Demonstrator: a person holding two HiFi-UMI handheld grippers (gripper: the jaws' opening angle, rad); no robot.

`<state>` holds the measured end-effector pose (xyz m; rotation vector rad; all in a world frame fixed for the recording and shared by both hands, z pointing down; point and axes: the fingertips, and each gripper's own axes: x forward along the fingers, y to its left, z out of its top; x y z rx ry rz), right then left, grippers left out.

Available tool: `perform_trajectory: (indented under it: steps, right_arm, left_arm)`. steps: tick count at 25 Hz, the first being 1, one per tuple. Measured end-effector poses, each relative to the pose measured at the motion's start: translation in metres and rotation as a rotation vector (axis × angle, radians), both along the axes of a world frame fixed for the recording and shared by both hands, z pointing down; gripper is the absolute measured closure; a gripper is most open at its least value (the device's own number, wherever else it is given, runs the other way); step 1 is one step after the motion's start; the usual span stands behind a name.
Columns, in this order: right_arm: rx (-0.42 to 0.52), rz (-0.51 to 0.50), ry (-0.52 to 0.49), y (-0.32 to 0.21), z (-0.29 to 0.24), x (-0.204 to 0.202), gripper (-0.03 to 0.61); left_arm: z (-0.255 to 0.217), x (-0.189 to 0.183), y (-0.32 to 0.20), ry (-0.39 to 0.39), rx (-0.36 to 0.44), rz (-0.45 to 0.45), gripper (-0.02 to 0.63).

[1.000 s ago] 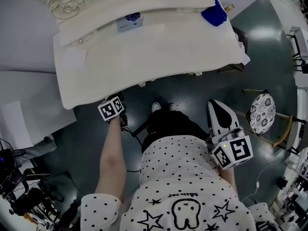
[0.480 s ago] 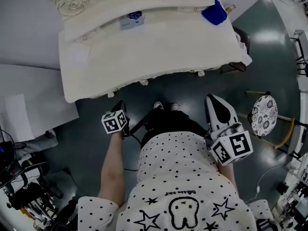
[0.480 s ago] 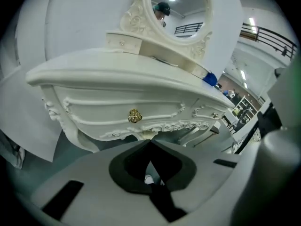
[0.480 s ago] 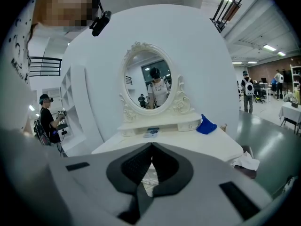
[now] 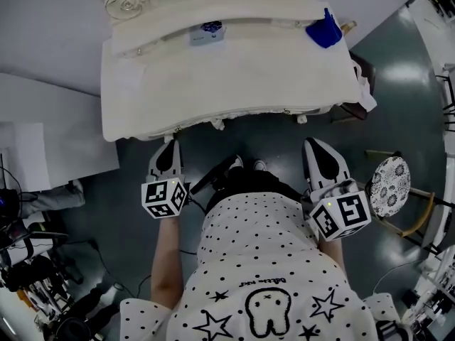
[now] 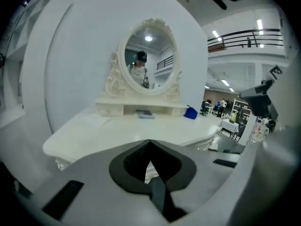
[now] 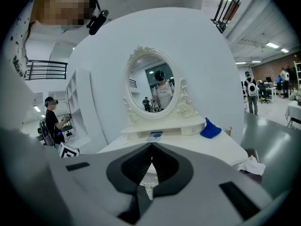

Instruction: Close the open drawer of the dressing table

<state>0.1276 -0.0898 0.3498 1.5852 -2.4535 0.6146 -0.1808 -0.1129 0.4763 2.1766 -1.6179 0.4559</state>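
Note:
The white dressing table point(image 5: 234, 77) fills the top of the head view. Its carved front edge carries small knobs point(image 5: 217, 124), and no drawer juts out from it. My left gripper point(image 5: 169, 144) hovers just in front of that edge on the left, shut and empty. In the left gripper view the shut left gripper point(image 6: 149, 142) points at the tabletop point(image 6: 131, 131) and the oval mirror point(image 6: 148, 55). My right gripper point(image 5: 311, 142) hangs before the right part of the edge, also shut with nothing in it. The right gripper point(image 7: 151, 145) faces the mirror point(image 7: 155, 86).
A blue cloth point(image 5: 325, 33) lies at the table's back right, and a small box point(image 5: 207, 33) sits on the rear shelf. A white rag point(image 5: 366, 94) hangs at the table's right end. A patterned stool point(image 5: 388, 168) stands right; white boards point(image 5: 43, 141) and equipment point(image 5: 28, 261) left.
My left gripper has come out from under the table's front edge, risen and drawn back toward the person. The right gripper has stayed where it was.

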Motion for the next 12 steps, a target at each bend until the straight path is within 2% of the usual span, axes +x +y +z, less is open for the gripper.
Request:
perform_trajectory:
  steps: [3,8,12]
  right_arm:
    - [0.017,-0.028,-0.003,-0.002,-0.004,-0.003,0.569]
    - [0.034,-0.079,0.013,-0.004,-0.008,-0.014,0.569]
    - [0.047,-0.105,0.013,-0.006,-0.010,-0.022,0.569]
  left_arm:
    - [-0.058,0.014,-0.004,0.000,0.118,0.010,0.601]
    - [-0.153,0.030,0.005,0.042,0.312,-0.021,0.603]
    - [-0.186,0.036,0.023,0.082,0.382,-0.054,0.601]
